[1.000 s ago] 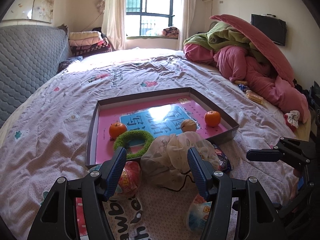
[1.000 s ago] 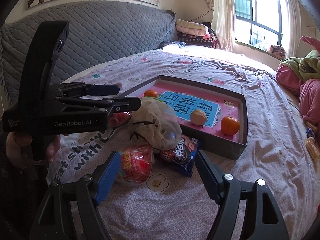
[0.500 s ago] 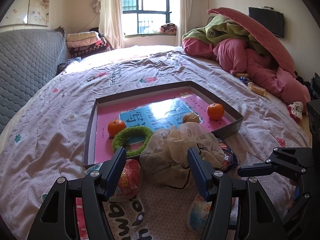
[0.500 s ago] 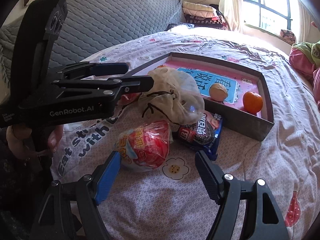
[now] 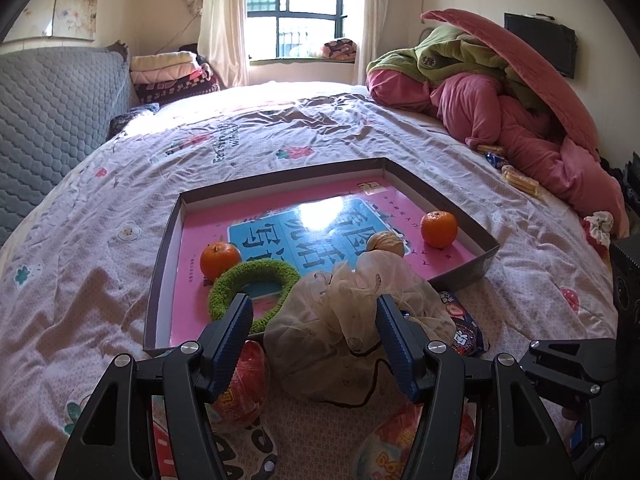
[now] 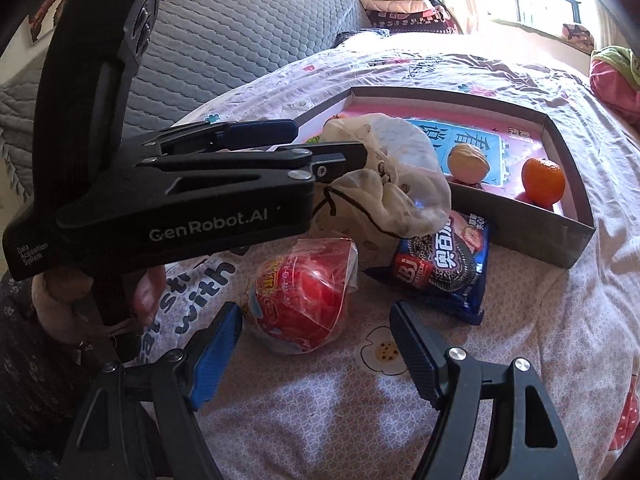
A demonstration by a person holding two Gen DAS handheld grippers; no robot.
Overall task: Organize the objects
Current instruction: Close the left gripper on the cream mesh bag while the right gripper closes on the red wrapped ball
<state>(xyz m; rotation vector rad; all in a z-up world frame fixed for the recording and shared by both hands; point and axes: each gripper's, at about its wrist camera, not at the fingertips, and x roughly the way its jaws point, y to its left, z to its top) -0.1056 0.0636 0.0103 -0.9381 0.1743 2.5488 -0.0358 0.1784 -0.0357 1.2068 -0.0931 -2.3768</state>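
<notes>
I'm holding my left gripper (image 5: 314,314) over the near edge of the shallow cardboard box lid (image 5: 490,258) on the bed (image 5: 80,280), jaws spread wide, nothing gripped. The sheer drawstring pouch (image 5: 340,328) is sitting right between its fingertips, not touching either pad as far as I can tell, slumped against the lid's front wall. A dark cord is trailing off it toward me.

My right gripper (image 6: 316,316) is also standing wide and empty, pointing down at the red wrapped snack (image 6: 308,300), which is lying on the quilt just ahead of the fingers, nearer the left pad. The blue Oreo packet (image 6: 444,264) is lying beside it to the right, partly tucked under the pouch and close to the lid's wall.

Inside the lid: a mandarin (image 5: 220,258) by the green fuzzy ring (image 5: 256,284) on the left, a walnut (image 5: 386,242) mid-right, a second mandarin (image 5: 440,228) further right.

In the right wrist view the left gripper's body is crossing the frame and blocking the lid's left part. A second red snack (image 5: 244,388) is sitting under my left gripper's left finger, half hidden. Pink bedding heap (image 5: 520,120) is piling far right.
</notes>
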